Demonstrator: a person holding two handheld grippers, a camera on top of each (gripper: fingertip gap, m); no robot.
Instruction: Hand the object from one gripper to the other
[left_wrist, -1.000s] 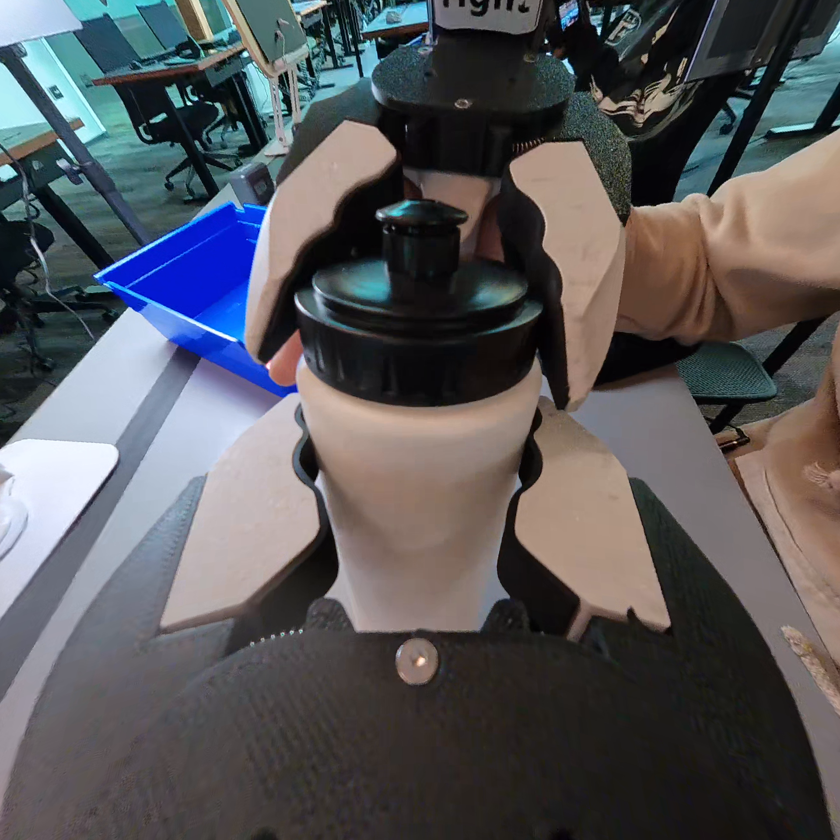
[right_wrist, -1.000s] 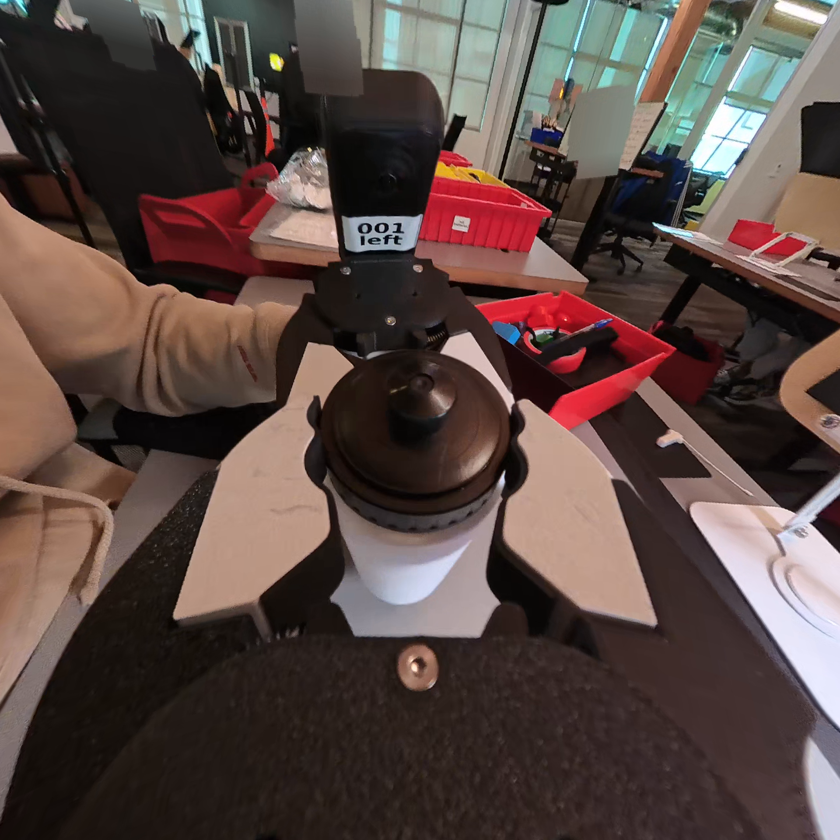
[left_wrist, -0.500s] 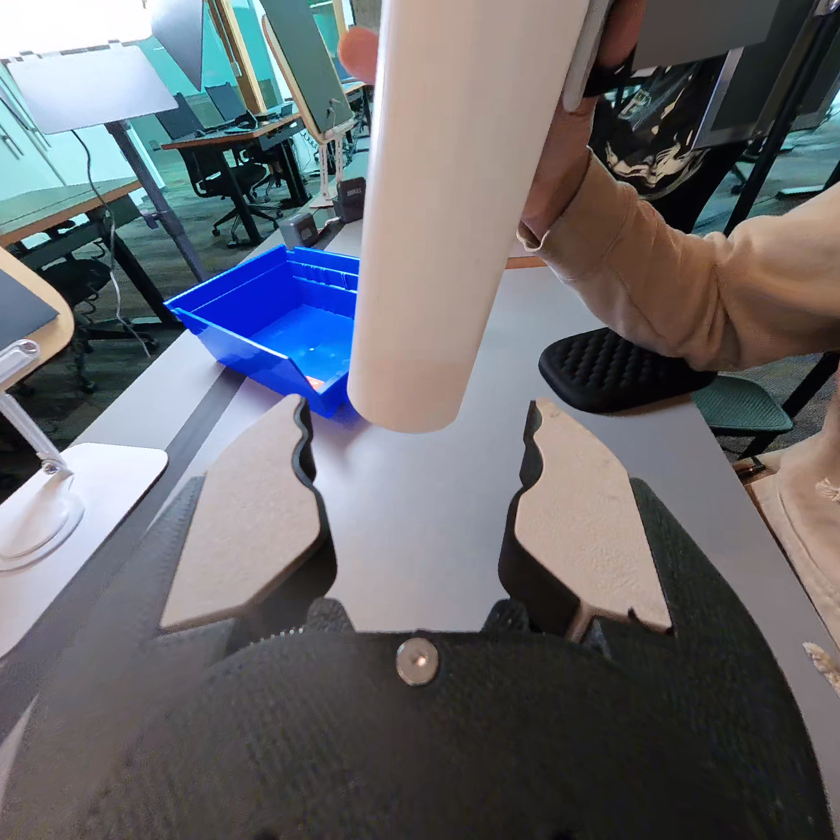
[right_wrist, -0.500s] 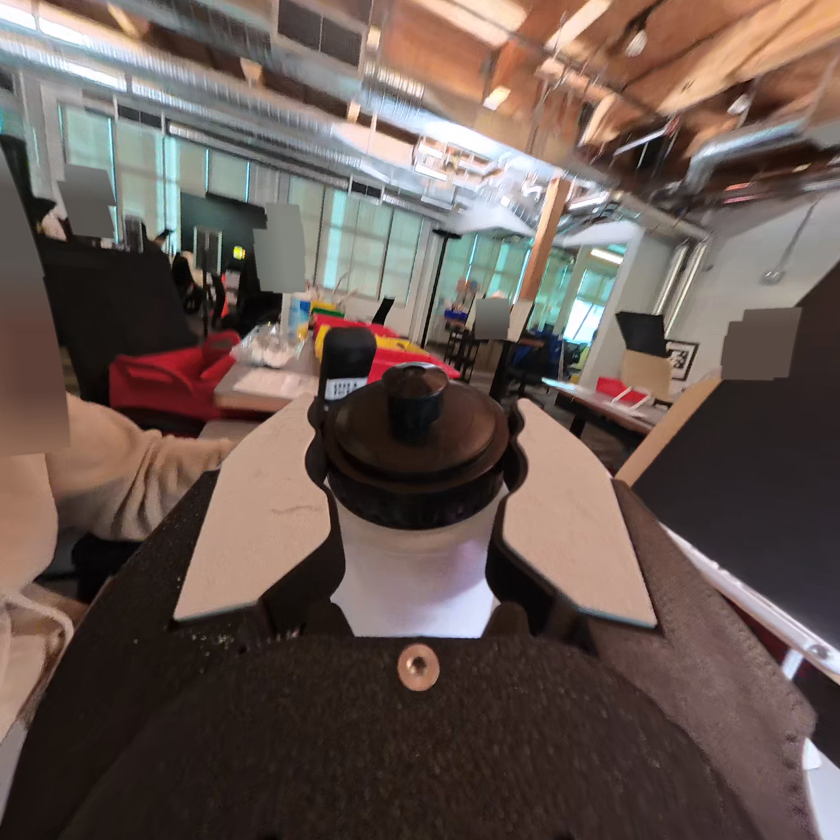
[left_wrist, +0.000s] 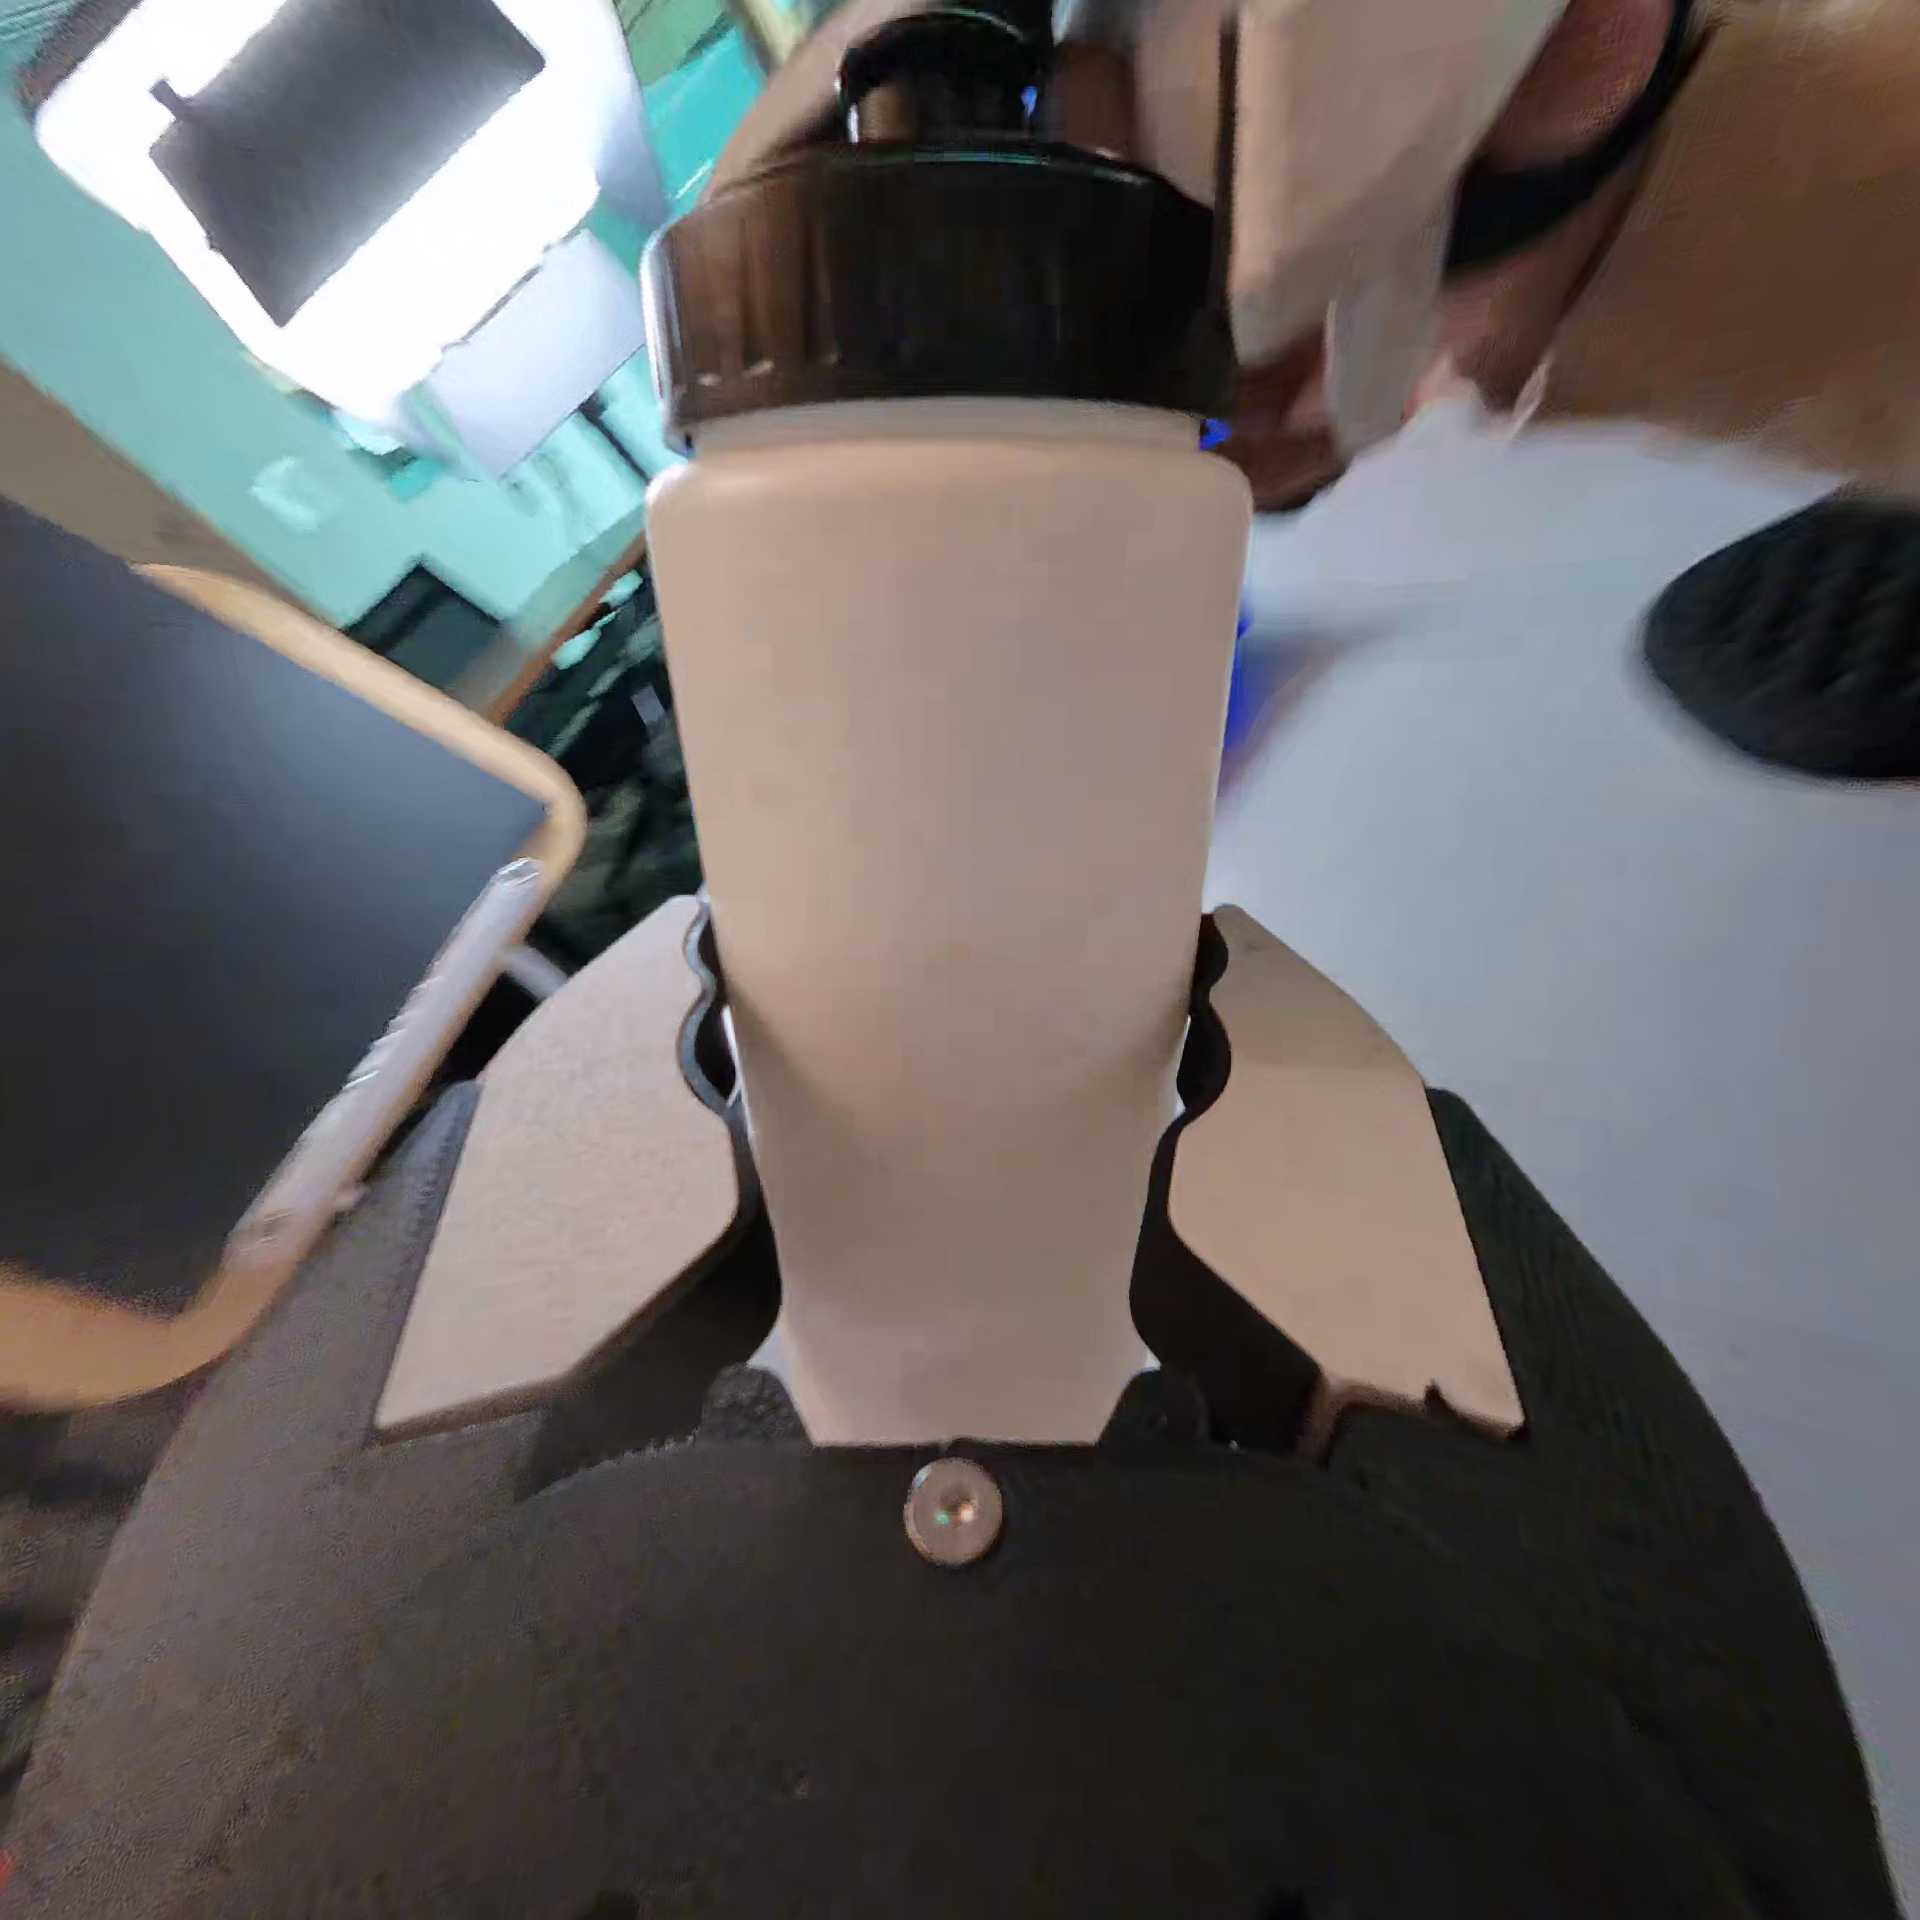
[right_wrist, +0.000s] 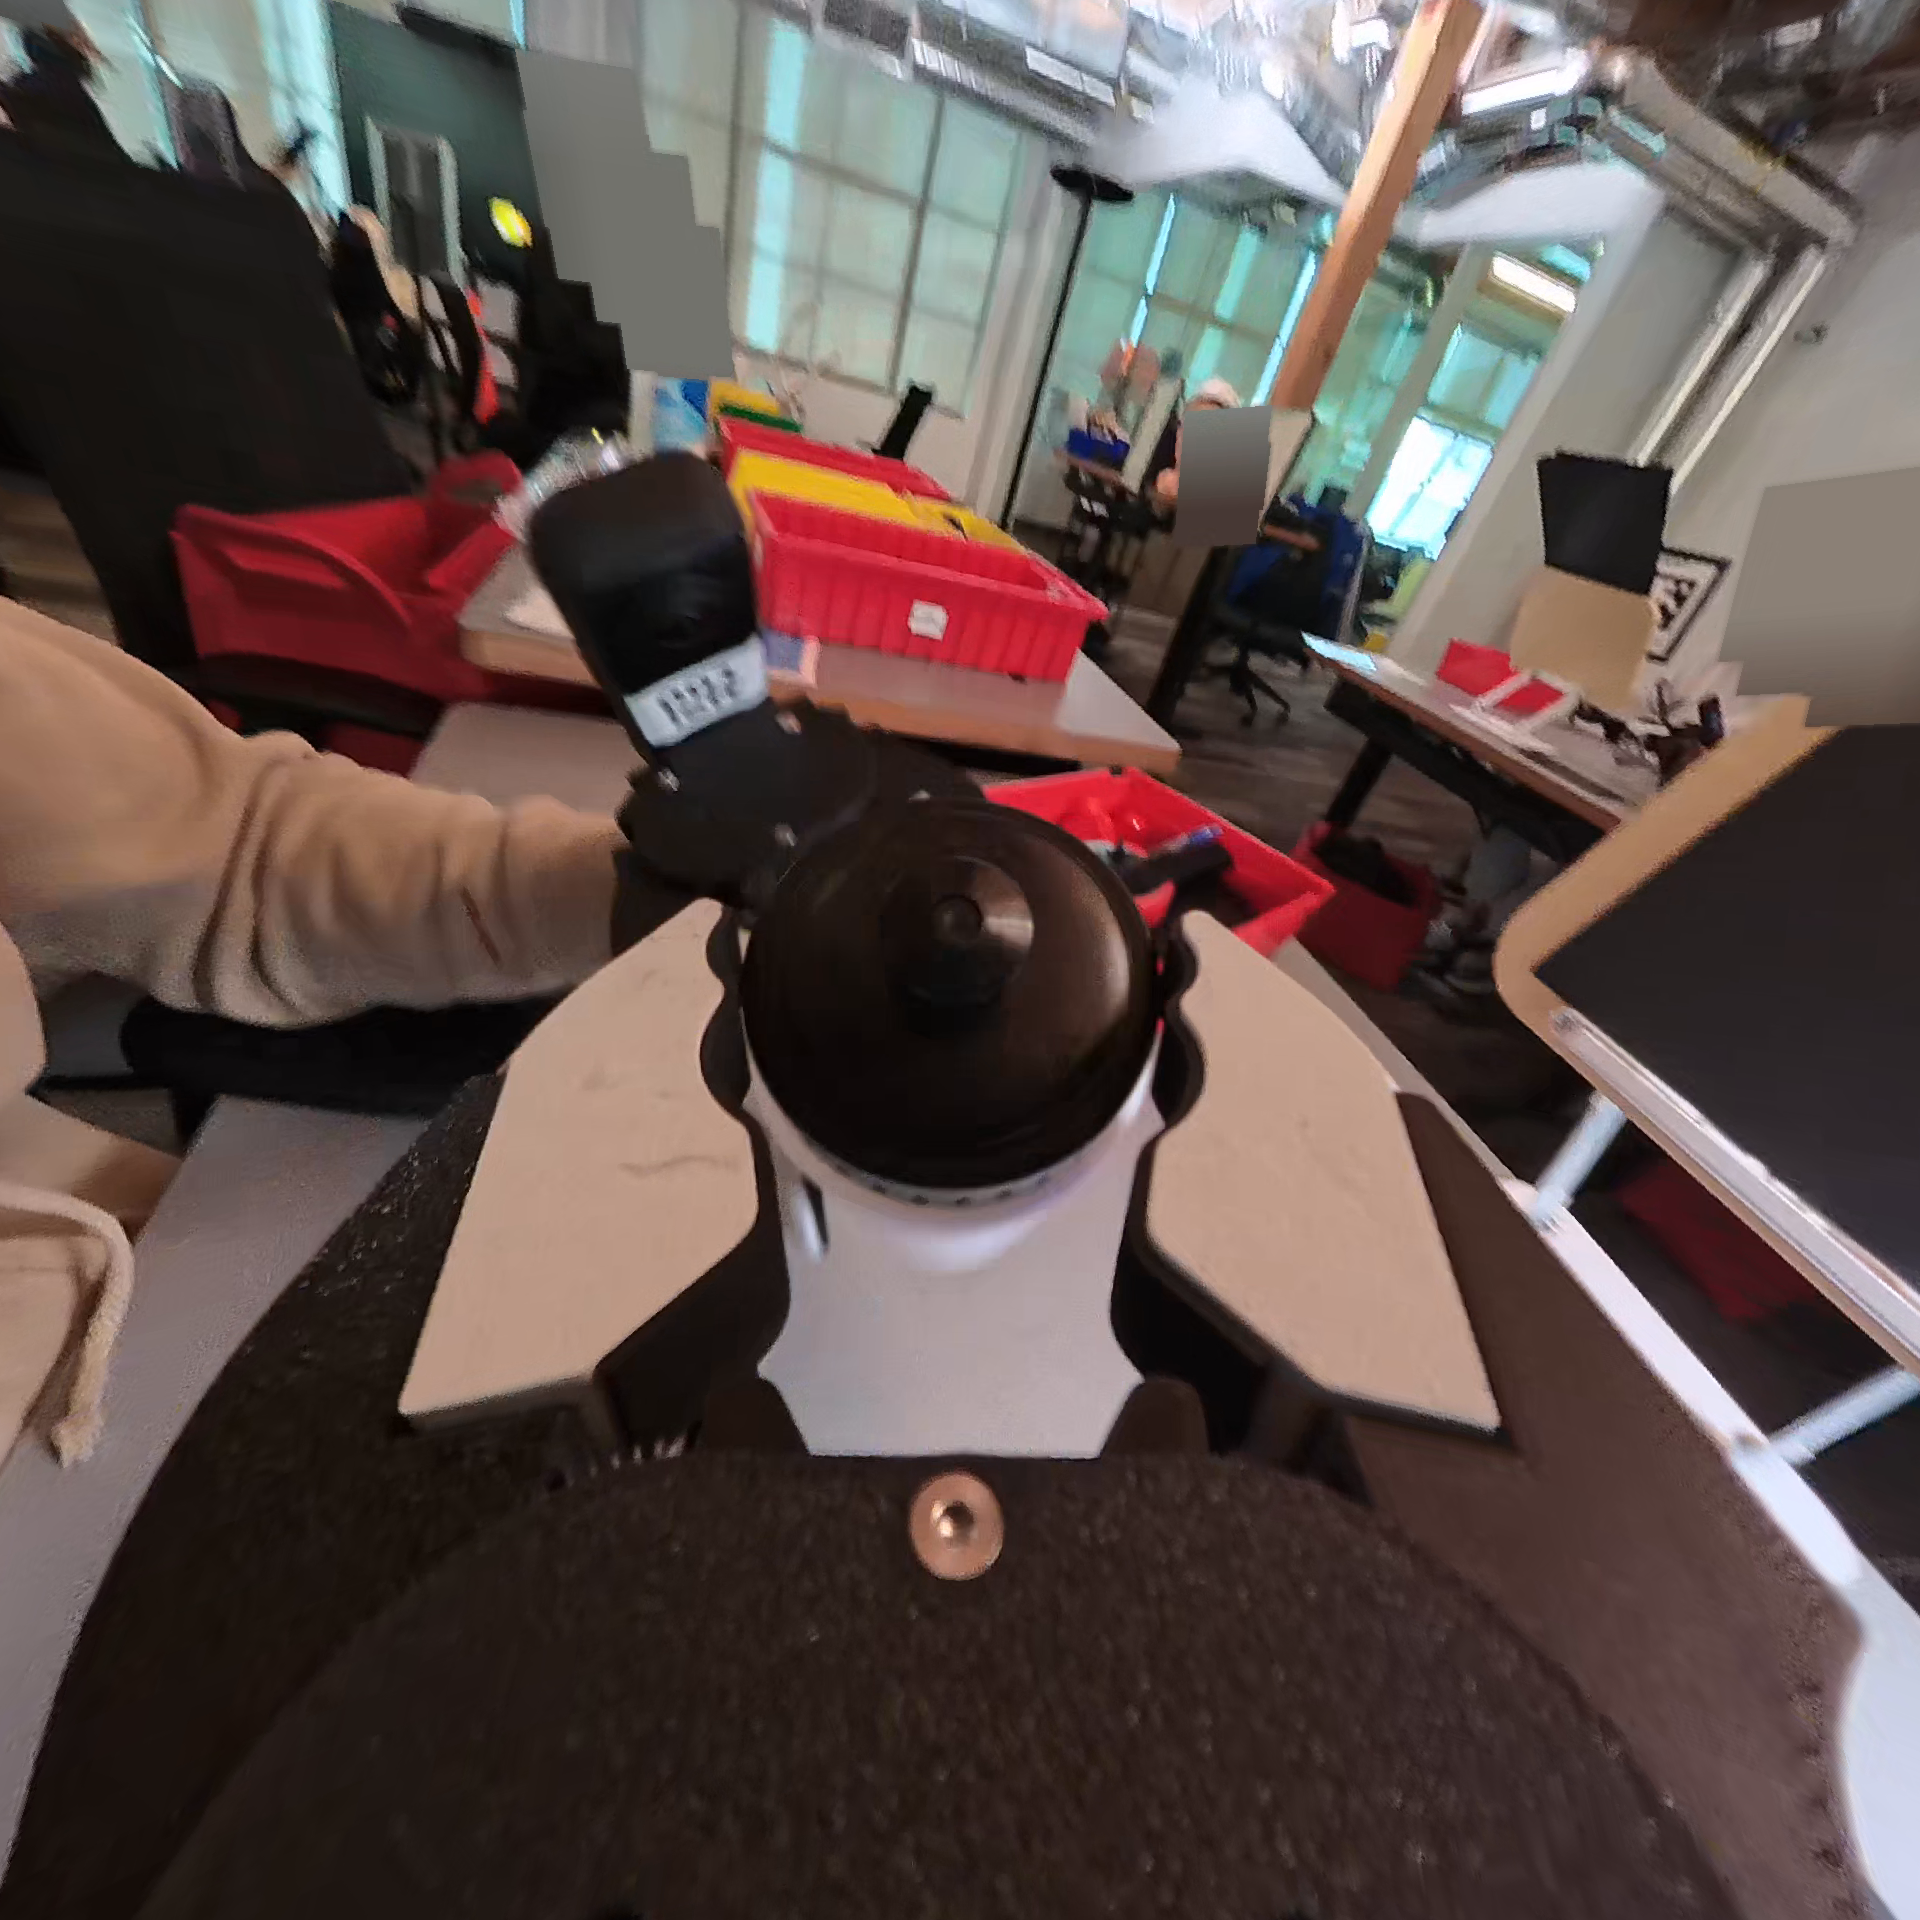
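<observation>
A white bottle (left_wrist: 945, 779) with a black screw cap and spout sits between the fingers of my left gripper (left_wrist: 956, 920), which is shut on its lower body. My right gripper (right_wrist: 951, 920) is shut on the same bottle (right_wrist: 945, 987) just under the cap. In the left wrist view one pale finger (left_wrist: 1330, 208) of the right gripper shows blurred beside the cap, with a hand behind it. In the right wrist view the left gripper's black body (right_wrist: 675, 623) rises behind the cap, and its fingers are hidden.
A grey table (left_wrist: 1558, 935) lies below, with a black padded armrest (left_wrist: 1797, 644) at its far side. A dark tan-framed screen (left_wrist: 208, 883) stands at the left. A red bin (right_wrist: 1226, 862) sits beyond the bottle, and more red and yellow bins (right_wrist: 914, 592) behind. A beige sleeve (right_wrist: 260, 852) reaches in.
Half a second ago the right gripper held the bottle lifted clear of the left gripper's empty fingers. Now the bottle is back between the left fingers, with both grippers on it.
</observation>
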